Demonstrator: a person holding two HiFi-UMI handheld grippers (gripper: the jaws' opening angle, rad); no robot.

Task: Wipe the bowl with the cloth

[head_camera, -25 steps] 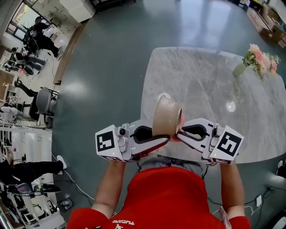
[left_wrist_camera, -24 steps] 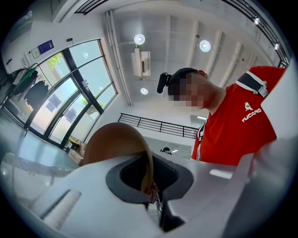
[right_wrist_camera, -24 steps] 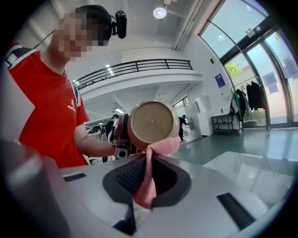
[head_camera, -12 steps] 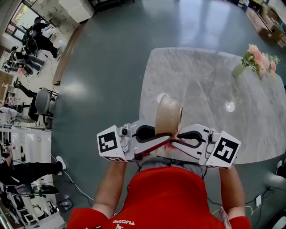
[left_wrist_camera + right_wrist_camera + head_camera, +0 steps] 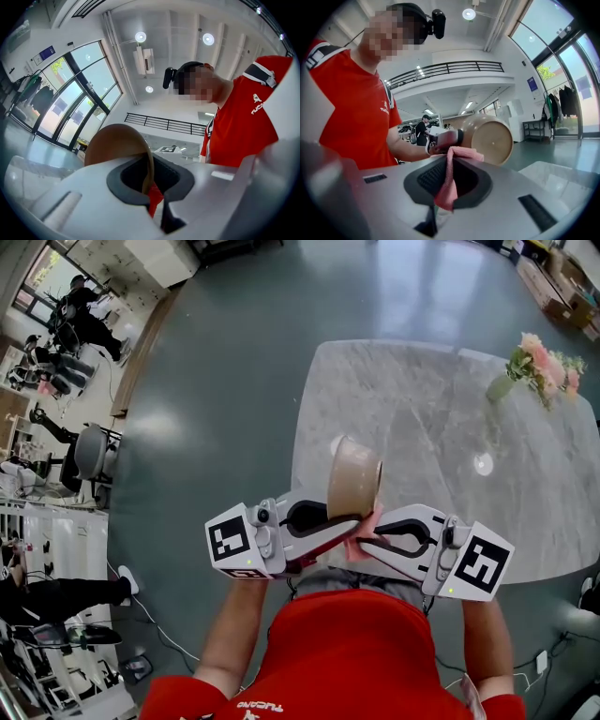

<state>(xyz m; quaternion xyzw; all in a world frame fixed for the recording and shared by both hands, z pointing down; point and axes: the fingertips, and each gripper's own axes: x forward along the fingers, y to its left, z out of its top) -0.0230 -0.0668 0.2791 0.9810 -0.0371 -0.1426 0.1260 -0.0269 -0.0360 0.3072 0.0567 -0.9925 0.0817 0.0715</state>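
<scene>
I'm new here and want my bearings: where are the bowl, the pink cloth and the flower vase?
bowl [image 5: 354,479], head view, on its tan outer wall.
pink cloth [image 5: 448,180], right gripper view, on its hanging fold.
flower vase [image 5: 500,387], head view, on the vase body.

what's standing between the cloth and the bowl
Nothing visible. The left tongs are shut on the rim of the bowl, held in the air; the right tongs are shut on the pink cloth right beside it. Whether they touch can't be told.
</scene>
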